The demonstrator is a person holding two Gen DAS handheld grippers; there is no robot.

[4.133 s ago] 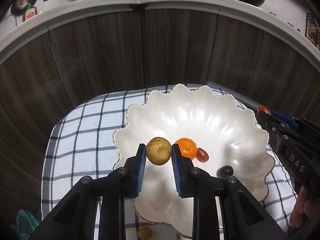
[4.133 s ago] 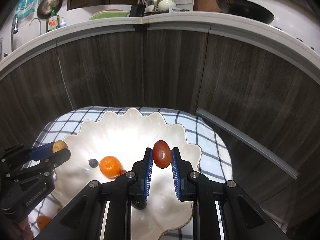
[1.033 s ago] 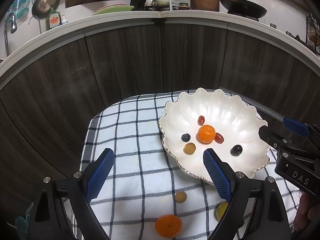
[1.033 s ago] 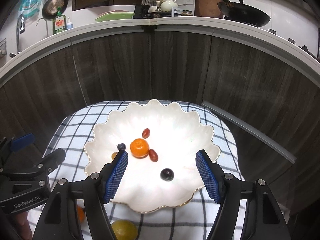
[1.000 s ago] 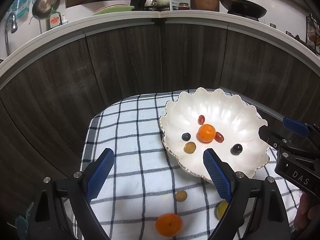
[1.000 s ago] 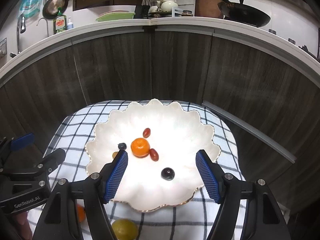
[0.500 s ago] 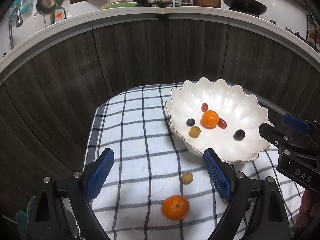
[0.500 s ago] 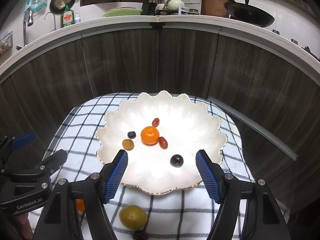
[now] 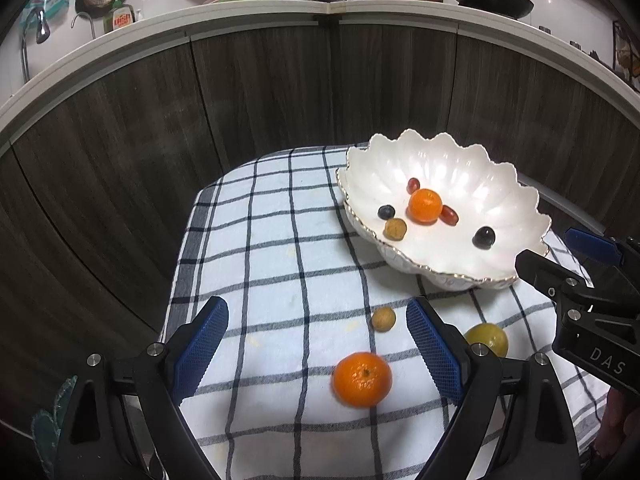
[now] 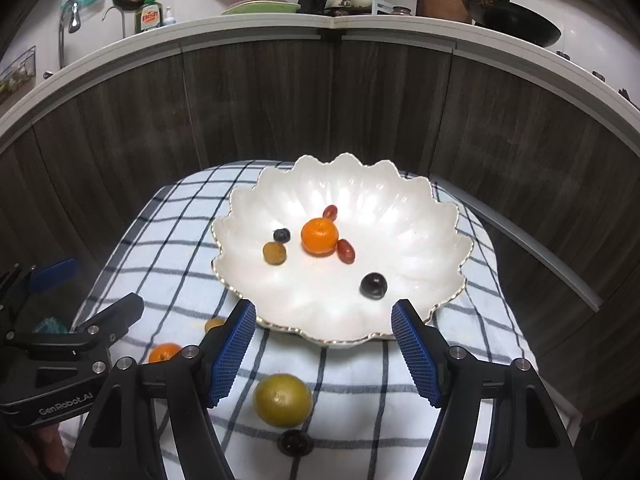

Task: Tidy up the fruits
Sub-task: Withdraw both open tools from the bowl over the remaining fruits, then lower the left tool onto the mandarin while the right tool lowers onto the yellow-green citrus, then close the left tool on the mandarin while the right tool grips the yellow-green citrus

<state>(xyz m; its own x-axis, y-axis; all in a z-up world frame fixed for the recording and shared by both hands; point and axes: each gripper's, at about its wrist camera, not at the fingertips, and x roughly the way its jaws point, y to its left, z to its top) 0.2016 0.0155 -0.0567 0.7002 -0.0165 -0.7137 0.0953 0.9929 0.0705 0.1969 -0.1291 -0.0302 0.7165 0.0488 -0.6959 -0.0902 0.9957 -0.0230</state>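
**A:** How far along does the fruit sorting look?

**B:** Roughly two thirds, as a guess. The scalloped white bowl (image 10: 440, 216) sits on the far right of the checked cloth (image 9: 272, 240) on the table and holds six pieces: one mandarin (image 10: 319, 235), two red grape-like fruits (image 10: 346, 251), a blueberry (image 10: 281, 235), a dark grape (image 10: 373, 286) and a small brown longan-type fruit (image 10: 274, 253).

**A:** And outside the bowl?

**B:** Four can be counted on the cloth, near side. A second mandarin (image 9: 362, 379), a small brown fruit (image 9: 383, 319) just beyond it, a yellow-green fruit (image 10: 283, 400), and something small and dark (image 10: 295, 443) right below that one. Too small to tell what it is.

**A:** Are the grippers carrying anything?

**B:** No. The left gripper (image 9: 316, 354) has its fingers spread wide, nothing gripped; the loose mandarin and brown fruit lie on the cloth in the gap between them. The right gripper (image 10: 323, 354) is also well open and empty, with the green fruit low between its fingers, untouched. Looks like those are the next picks, one per hand.
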